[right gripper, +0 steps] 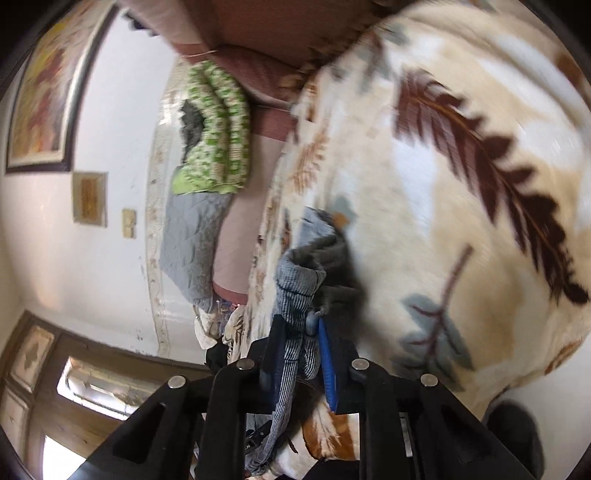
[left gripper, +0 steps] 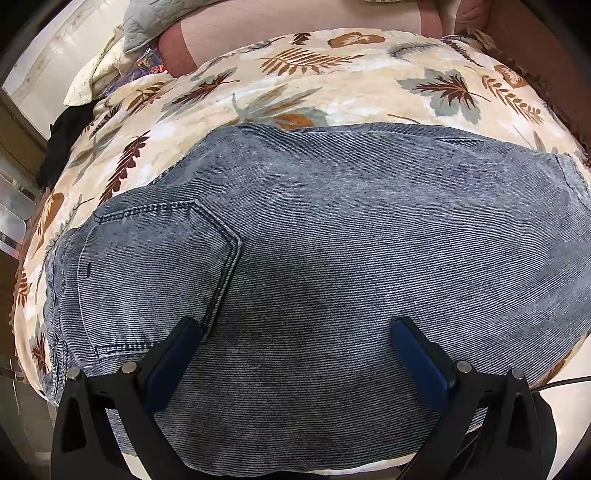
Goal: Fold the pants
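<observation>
In the left wrist view, the pants (left gripper: 314, 251), blue-grey ribbed denim, fill the middle and lower part of the frame, lying spread on a blanket (left gripper: 332, 85) printed with brown and grey leaves. A back pocket (left gripper: 155, 280) with double stitching sits at centre left, its pointed edge facing right. The left gripper (left gripper: 297, 332) is at the bottom of the frame, its jaws wide apart with nothing between them; both blue-padded fingers (left gripper: 173, 354) stand over the denim, and whether they touch it cannot be told. A grey quilt (left gripper: 155, 18) shows at the upper left, beside a pink pillow (left gripper: 280, 20) along the top edge. A dark cloth (left gripper: 66, 136) hangs at the left edge of the bed.

In the right wrist view, which is tilted and partly blurred, the right gripper (right gripper: 299, 328) sits at lower centre with its jaws drawn narrow, pinching a bunched fold of the pants (right gripper: 299, 284); denim rises above the fingertips and also hangs down between the fingers. The blanket (right gripper: 461, 184) covers the right half of the frame. At centre left lie a green patterned quilt (right gripper: 218, 129) and, below it, the grey quilt (right gripper: 192, 240). A framed picture (right gripper: 48, 92) hangs on the white wall at upper left.
</observation>
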`<state>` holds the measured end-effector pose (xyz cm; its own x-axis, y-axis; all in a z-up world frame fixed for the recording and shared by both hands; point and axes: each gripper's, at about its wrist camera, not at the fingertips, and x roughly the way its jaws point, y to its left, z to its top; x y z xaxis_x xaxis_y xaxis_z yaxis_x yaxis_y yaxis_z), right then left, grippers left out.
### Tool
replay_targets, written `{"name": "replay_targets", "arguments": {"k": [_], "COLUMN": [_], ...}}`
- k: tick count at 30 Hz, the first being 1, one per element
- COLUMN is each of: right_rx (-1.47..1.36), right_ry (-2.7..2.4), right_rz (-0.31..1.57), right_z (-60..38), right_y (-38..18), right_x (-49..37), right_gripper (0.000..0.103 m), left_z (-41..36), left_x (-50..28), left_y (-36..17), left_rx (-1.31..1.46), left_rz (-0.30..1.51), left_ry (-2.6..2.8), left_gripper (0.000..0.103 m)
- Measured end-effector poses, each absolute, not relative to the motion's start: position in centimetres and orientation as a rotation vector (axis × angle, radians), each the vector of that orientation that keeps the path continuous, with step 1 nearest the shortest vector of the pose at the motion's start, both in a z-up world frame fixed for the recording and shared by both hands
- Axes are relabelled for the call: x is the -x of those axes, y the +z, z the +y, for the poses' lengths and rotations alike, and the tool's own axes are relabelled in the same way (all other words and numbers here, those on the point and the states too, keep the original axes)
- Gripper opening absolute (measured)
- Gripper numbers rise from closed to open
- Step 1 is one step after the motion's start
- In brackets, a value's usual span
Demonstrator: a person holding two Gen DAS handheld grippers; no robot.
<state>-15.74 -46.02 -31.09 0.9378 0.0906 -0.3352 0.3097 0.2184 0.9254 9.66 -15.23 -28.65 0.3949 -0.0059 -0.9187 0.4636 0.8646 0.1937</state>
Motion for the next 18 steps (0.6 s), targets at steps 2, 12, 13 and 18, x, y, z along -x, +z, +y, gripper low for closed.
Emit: {"name": "replay_targets", "arguments": {"k": [2,12,13,18], "right_rx": [-1.347,-1.427,-1.417,-1.424], "right_ry": [-0.179,-0.228,-0.243,-0.229], "right_rz": [0.390,0.447,0.460,0.440], "right_z": [-46.1,-46.0,-46.1,-46.7], "right_y": [-31.7,-33.6,-33.6,-33.7], "right_x": [15.6,16.3,16.0,13.9], "right_gripper": [0.018,0.072,0.072,0.073], "left_z": [-15.2,-16.9,-17.8,-21.5], "left_x": [-9.7,-8.6,-8.2,-8.2], "left_y": [-28.7,-25.6,-24.7,-25.6], "left_rx": [-0.460,-0.441,-0.436,-0.451], "left_rz": [1.133,1.088,1.063,1.101], "left_ry": [-0.313,-0.355,-0.391,-0.471], "left_gripper": [0.103,0.103,0.103,0.103]}}
